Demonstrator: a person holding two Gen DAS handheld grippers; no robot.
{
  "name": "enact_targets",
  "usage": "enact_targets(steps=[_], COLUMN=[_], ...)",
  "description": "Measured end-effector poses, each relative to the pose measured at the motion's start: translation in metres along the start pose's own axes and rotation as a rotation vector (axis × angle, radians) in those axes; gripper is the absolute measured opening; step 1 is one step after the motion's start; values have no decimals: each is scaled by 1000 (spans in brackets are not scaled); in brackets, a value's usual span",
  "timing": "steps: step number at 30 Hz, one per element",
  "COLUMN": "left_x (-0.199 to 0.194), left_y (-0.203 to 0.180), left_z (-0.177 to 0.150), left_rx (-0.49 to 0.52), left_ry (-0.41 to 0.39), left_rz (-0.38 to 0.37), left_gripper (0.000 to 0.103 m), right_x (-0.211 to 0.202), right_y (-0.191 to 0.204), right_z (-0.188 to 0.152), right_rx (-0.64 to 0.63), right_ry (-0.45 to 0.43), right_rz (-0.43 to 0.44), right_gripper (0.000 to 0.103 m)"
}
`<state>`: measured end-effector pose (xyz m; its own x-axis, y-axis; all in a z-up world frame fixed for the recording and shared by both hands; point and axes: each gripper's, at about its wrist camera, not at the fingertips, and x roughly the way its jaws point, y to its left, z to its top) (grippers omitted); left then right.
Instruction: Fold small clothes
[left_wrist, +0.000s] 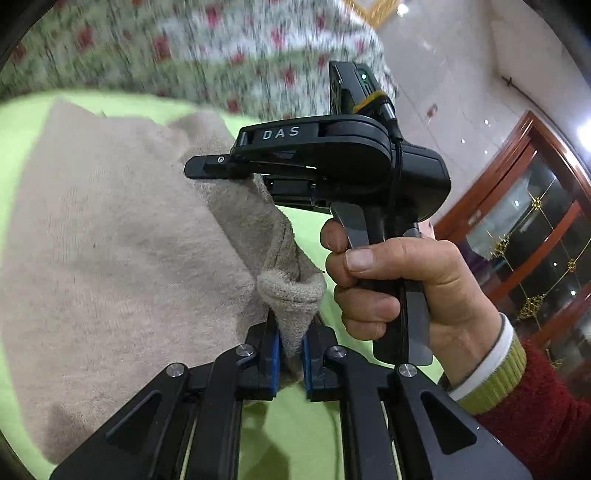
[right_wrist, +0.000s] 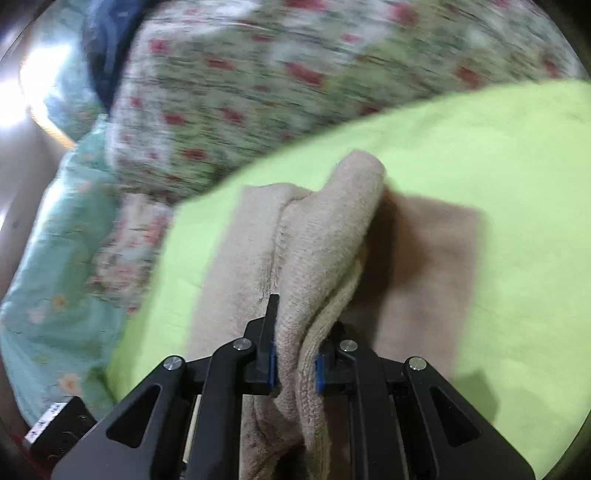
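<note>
One beige knit garment (left_wrist: 110, 240), lying on the lime-green surface (left_wrist: 22, 122), two corners lifted. Left gripper (left_wrist: 291, 354) clenched on a ribbed edge. Right gripper (right_wrist: 295, 365) clamped on a bunched fold, also seen in left view (left_wrist: 221, 170), right hand (left_wrist: 399, 291) on its handle. One floral quilt (right_wrist: 240, 92) behind, blurred; possibly a teal pillow (right_wrist: 55, 240) beside it. One wood-framed glass cabinet (left_wrist: 535, 221) by the wall.

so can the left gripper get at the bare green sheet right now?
Probably not: the left gripper is shut on the beige knit garment, whose cloth fills its jaws and covers the green sheet ahead.
</note>
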<state>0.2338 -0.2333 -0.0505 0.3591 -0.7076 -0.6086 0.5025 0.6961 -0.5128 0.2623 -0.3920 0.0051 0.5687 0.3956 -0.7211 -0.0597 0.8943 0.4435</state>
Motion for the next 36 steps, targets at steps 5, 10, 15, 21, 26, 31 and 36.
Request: enact_targets(steps=[5,10,15,21,26,31,36], left_x=[15,27,-7,-65,-99,-92,-61], left_y=[-7,12,23,26,58,109,154], left_z=[-1,-4,-13,-29,-13,18,37], left_rx=[39,11,6,15,-68,-176,-264], left_ry=[17,100,105,65,0,-2,46], left_rz=[22,35,9,31,90,121,110], left_gripper=[8,10,14,54,76,80,80], right_x=[-10,4,-16,-49,-53,-36,-18], right_y=[-14,-30,-43,-33,-36,-42,-44], right_z=[-3,-5,-19,-39,-46,-46,-39], right_rx=[-6,34,129,129,131,146,139], right_ry=[-48,-20,-80,-157,-124,-67,-21], right_rz=[10,-19,9,-32,-30,-4,8], right_gripper=[16,19,27,67,69,69,69])
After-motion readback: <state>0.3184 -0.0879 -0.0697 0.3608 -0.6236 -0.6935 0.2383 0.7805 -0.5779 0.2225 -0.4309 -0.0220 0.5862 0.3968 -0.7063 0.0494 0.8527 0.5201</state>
